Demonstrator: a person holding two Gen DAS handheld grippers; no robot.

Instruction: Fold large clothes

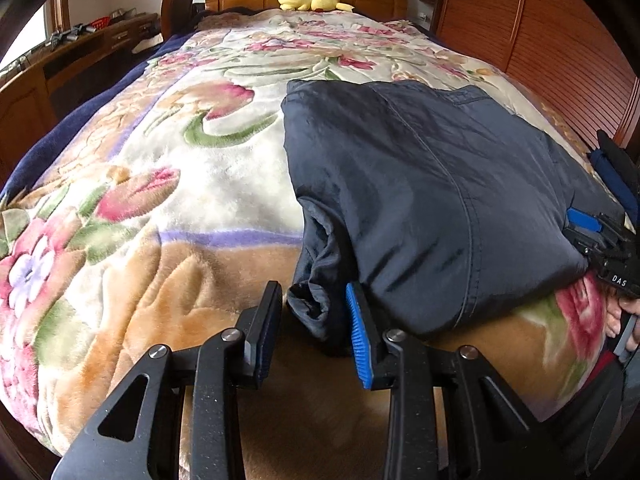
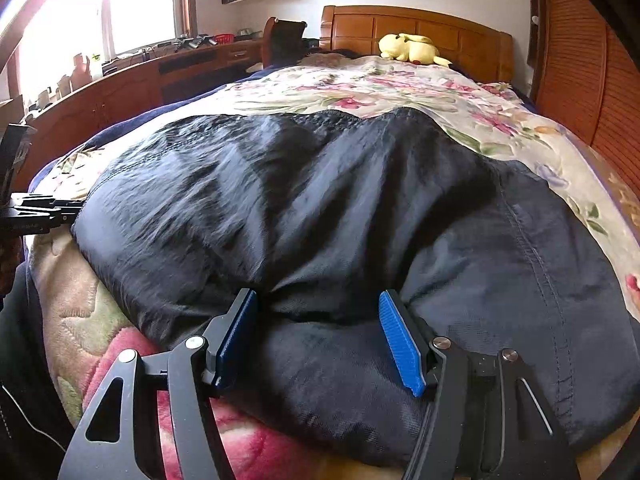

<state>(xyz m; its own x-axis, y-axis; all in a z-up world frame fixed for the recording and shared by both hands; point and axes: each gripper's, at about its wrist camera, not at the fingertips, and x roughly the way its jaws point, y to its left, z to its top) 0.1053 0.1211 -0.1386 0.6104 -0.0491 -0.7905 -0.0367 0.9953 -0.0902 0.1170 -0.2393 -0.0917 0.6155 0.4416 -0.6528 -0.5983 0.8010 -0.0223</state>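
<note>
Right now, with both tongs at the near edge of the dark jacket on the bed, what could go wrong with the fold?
1. The left tongs stand open around a loose bunched sleeve end; closing there may catch only that flap, not the jacket body.
2. The right tongs straddle puckered fabric; a grab could lock in wrinkles.
3. The plush floral blanket beneath may get pinched too.

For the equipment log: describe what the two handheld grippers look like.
Both the left gripper and right gripper have black metal linkage arms with round silver pivot pins and triangular cut-outs. Each finger carries a ribbed blue pad. The right gripper's body bears white lettering "DAS".
</note>
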